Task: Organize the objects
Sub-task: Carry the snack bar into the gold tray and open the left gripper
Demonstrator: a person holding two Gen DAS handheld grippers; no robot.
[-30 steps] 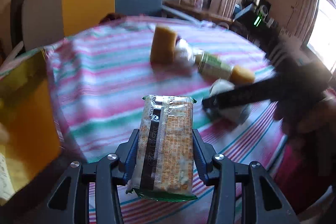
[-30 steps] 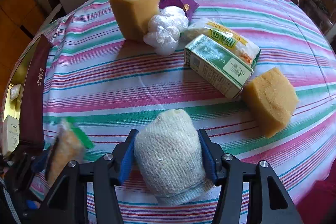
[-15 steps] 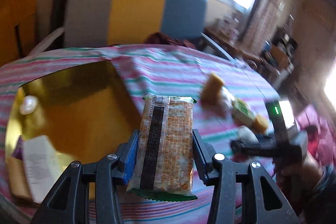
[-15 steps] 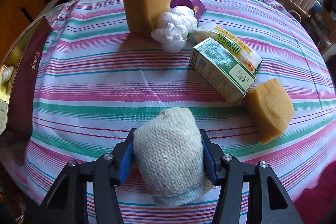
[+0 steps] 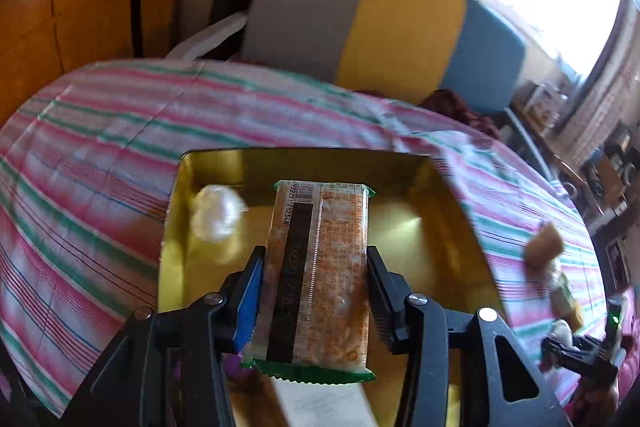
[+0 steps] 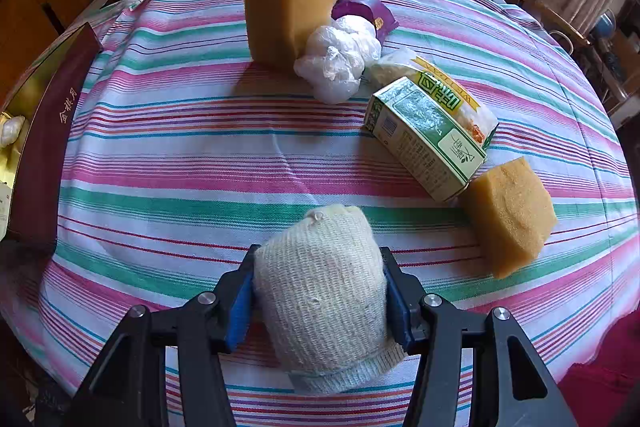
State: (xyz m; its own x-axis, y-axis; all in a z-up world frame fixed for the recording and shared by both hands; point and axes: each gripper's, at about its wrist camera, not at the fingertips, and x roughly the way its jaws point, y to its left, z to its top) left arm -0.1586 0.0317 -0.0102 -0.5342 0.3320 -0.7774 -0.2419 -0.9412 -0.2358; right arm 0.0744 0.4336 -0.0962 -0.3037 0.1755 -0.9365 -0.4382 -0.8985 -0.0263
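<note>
My left gripper [image 5: 316, 267] is shut on an orange snack packet [image 5: 320, 267] and holds it over the gold-lined box [image 5: 448, 267]. A white wrapped ball [image 5: 216, 213] lies in the box's far left corner, and a white paper item [image 5: 324, 405] shows below the packet. My right gripper [image 6: 320, 287] is shut on a rolled cream knitted sock [image 6: 324, 299], low over the striped tablecloth [image 6: 180, 155]. On the cloth ahead lie a large yellow sponge [image 6: 284, 15], a crumpled white plastic bag [image 6: 340, 57], a green carton [image 6: 424, 139] and a smaller sponge [image 6: 508, 215].
A purple wrapper [image 6: 366, 11] and a yellow-green packet [image 6: 440, 95] lie among the pile. The box's dark red wall [image 6: 48, 139] stands at the cloth's left edge. A grey, yellow and blue chair back [image 5: 380, 23] stands behind the table. Shelves and a window lie to the right.
My left gripper has swung left with the packet, from over the striped cloth to above the gold box. The right gripper has kept its place, still holding the sock.
</note>
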